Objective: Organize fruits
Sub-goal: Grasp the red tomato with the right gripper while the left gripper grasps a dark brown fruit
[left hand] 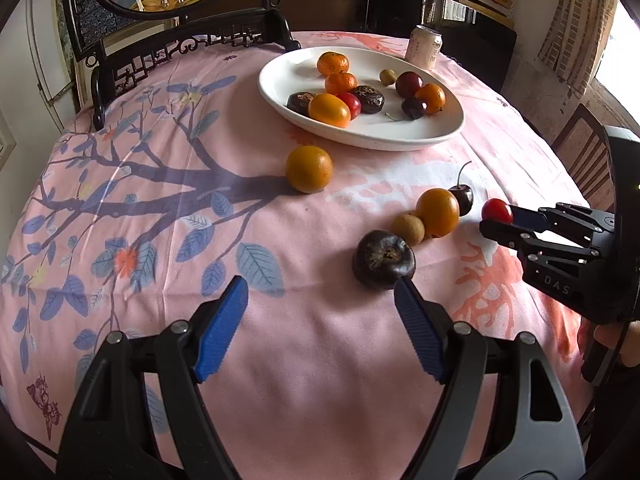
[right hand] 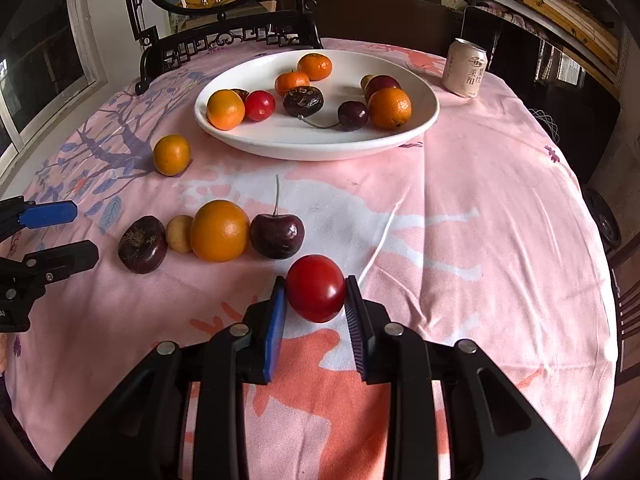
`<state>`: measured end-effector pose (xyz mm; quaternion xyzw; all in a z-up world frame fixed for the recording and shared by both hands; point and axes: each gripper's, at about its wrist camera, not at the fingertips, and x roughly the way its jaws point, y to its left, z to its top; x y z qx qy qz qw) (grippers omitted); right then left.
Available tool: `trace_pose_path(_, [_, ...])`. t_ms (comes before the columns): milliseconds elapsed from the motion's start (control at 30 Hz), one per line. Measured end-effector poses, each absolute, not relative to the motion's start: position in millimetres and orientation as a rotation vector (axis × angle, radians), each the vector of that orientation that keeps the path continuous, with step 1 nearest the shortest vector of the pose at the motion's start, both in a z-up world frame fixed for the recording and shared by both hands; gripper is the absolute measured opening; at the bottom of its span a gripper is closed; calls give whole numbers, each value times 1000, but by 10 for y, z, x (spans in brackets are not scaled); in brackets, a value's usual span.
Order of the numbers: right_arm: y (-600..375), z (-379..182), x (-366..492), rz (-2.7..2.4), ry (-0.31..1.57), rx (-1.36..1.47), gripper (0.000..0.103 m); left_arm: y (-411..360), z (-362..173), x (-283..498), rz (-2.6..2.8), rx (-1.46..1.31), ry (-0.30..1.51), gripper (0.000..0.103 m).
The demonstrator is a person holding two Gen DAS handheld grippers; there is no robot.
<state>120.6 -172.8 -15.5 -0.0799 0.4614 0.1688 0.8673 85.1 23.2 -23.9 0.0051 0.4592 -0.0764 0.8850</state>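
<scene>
Tomato sits clamped in the right claw; plate lies straight ahead; left claw gapes empty.

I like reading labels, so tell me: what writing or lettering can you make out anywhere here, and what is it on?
"DAS": pale letters on the black body of the right gripper, seen from the left wrist view.
The drink can beyond the white plate carries a round logo and large Chinese characters, too blurred to read reliably.
No other text is visible.
</scene>
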Motion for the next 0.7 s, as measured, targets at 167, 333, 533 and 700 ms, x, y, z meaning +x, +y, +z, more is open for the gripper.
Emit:
trace_pose_path(167, [-1865, -85, 1042, 360, 947, -125, 30, 109, -262, 827, -179, 27, 971, 77])
trace_pose_path(333, [-1994, -50, 888, 367, 936, -88, 30, -41, -313, 858, -202, 47, 990, 77])
trace_pose_path(533, [-2118, -4, 762, 376, 918, -46, 30, -185, -439, 998, -201, 63, 1020, 73])
trace_pose_path(700, [-2150, 29, 723, 388, 908, -37, 30, -252, -486, 1092, -183, 90, 1017, 45])
